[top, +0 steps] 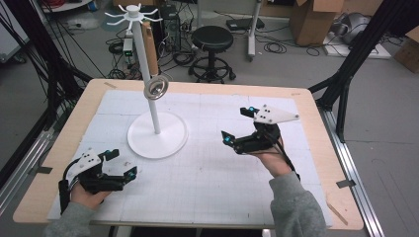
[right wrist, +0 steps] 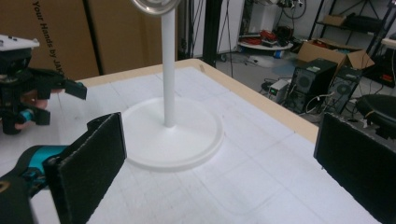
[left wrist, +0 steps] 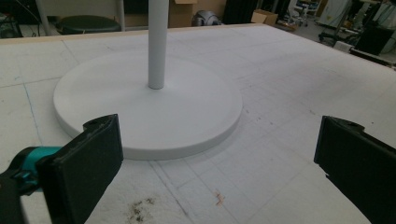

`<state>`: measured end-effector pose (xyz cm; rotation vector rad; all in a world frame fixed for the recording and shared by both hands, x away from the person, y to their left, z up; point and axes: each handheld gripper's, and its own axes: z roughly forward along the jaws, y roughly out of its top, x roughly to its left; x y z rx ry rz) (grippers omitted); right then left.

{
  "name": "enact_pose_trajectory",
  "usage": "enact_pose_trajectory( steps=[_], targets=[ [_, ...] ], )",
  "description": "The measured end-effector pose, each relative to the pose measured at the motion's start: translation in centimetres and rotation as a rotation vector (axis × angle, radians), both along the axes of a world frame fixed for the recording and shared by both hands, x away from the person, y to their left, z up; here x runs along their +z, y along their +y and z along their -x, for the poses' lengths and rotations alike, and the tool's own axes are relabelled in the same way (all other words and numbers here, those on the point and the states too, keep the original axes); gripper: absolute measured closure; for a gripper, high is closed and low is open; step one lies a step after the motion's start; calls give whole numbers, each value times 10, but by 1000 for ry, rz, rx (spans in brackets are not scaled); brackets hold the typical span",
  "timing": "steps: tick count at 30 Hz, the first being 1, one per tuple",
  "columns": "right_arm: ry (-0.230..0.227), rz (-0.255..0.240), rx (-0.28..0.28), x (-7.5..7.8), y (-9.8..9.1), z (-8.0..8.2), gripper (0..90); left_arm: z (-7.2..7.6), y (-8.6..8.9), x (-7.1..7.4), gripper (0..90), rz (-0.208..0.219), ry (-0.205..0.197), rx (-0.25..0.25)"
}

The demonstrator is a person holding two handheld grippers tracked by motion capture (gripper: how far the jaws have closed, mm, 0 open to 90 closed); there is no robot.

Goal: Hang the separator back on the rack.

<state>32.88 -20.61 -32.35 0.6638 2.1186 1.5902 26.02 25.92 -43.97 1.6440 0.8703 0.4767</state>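
Observation:
A white stand with a round base (top: 157,136) and a thin pole (top: 148,74) rises at the back left of the white mat; short hooks ring its top (top: 133,15). A shiny round metal piece (top: 156,89) hangs against the pole at mid height, and its lower edge is at the top of the right gripper view (right wrist: 154,5). My left gripper (top: 122,164) rests open near the front left, its jaws wide apart before the base (left wrist: 149,107) with nothing between them. My right gripper (top: 236,125) hovers open to the right of the stand, empty, facing the base (right wrist: 173,135).
The wooden table edge (top: 316,113) frames the mat (top: 212,182). A black stool (top: 212,39), cables and cardboard boxes (top: 314,19) lie on the floor beyond. Black frame legs (top: 346,74) stand at the right. The other hand's gripper (right wrist: 28,93) shows at the left of the right gripper view.

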Motion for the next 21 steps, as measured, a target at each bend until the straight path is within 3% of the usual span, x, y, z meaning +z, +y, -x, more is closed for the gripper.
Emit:
enact_pose_trajectory(
  steps=[13,20,21],
  targets=[
    [43,-51,-26,-40,-44,14,15,-2,-2,1,18,3,-10,-1],
    [74,-37,-56,-61,-64,16,15,-3,-3,1,18,5,-15,0],
    [59,-31,-61,-63,-67,16,16,-3,-3,1,18,4,-16,0]
  ],
)
